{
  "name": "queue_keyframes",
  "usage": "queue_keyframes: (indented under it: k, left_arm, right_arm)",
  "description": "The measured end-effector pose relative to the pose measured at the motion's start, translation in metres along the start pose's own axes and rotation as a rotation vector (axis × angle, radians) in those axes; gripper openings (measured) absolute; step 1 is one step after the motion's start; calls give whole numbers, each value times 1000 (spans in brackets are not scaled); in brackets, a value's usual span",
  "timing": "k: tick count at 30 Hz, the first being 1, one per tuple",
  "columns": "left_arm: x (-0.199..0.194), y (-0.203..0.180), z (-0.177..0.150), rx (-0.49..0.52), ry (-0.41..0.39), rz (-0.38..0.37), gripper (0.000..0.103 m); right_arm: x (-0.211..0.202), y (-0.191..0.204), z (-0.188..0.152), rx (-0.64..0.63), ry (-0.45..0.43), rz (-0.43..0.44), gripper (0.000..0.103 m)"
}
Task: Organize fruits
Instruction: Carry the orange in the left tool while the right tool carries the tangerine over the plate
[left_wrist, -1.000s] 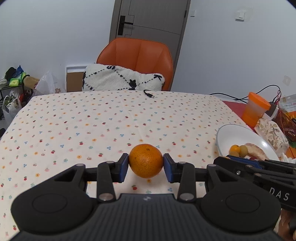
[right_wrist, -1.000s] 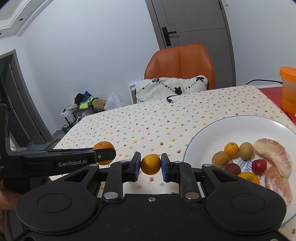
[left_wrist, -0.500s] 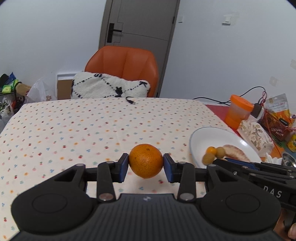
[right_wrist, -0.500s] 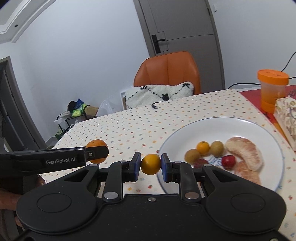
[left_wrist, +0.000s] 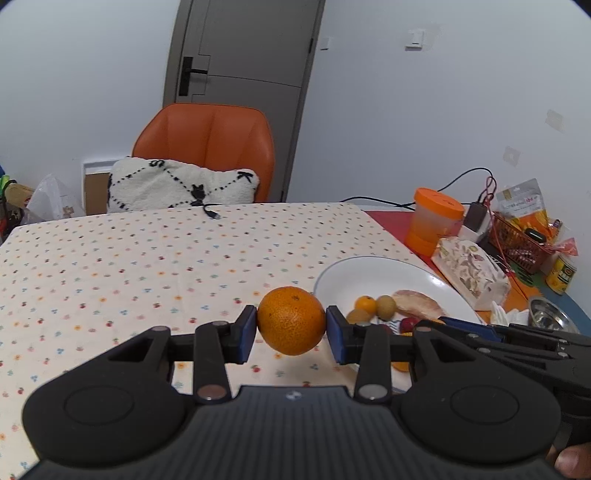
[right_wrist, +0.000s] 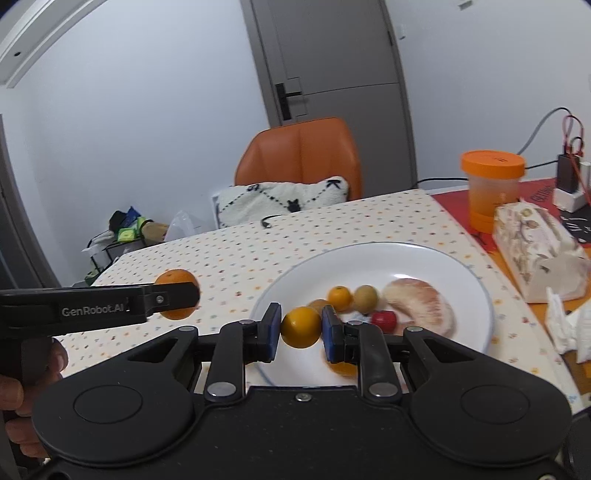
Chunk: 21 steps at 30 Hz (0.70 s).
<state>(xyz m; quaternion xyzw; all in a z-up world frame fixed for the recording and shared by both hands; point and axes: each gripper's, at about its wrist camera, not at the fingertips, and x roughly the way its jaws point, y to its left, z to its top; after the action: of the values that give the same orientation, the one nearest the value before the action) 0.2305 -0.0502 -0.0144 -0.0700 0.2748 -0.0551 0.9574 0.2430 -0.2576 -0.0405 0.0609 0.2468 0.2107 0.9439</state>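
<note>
My left gripper (left_wrist: 291, 329) is shut on a large orange mandarin (left_wrist: 291, 319), held above the dotted tablecloth just left of the white plate (left_wrist: 369, 267). In the right wrist view my right gripper (right_wrist: 300, 329) is shut on a small yellow-orange fruit (right_wrist: 300, 326) over the near-left rim of the same plate (right_wrist: 436, 258). The plate holds pomelo segments (right_wrist: 421, 304), a small orange (right_wrist: 340, 297), a green-brown fruit (right_wrist: 365, 297) and a red one (right_wrist: 384, 319). The left gripper with its mandarin (right_wrist: 176, 283) shows at the left of the right wrist view.
An orange-lidded jar (right_wrist: 489, 184), a patterned tissue pack (right_wrist: 535, 251), a red basket (left_wrist: 517, 243) and a can (left_wrist: 561, 273) crowd the table's right side. An orange chair (left_wrist: 207, 151) with a white cushion (left_wrist: 181, 188) stands behind the table. A cable end (left_wrist: 212, 214) lies near the far edge.
Both grippers have moved right toward the plate, each still holding its fruit. The plate now sits closer to the middle of both views.
</note>
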Motion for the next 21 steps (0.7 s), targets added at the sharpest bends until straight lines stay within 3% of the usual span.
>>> queue_keyframes:
  k: [14, 15, 17, 21]
  left_arm:
    - [14, -26, 0, 28, 15, -49, 39]
    - [15, -27, 0, 30, 17, -53, 39]
    - [18, -31, 0, 35, 22, -61, 39]
    - [22, -36, 0, 42, 27, -77, 39]
  right_arm:
    - [-10, -33, -7, 57, 2, -61, 24]
    - [-10, -34, -7, 63, 3, -55, 27]
    - [-14, -41, -6, 106, -1, -36, 53]
    - [-25, -56, -2, 138, -39, -70, 58]
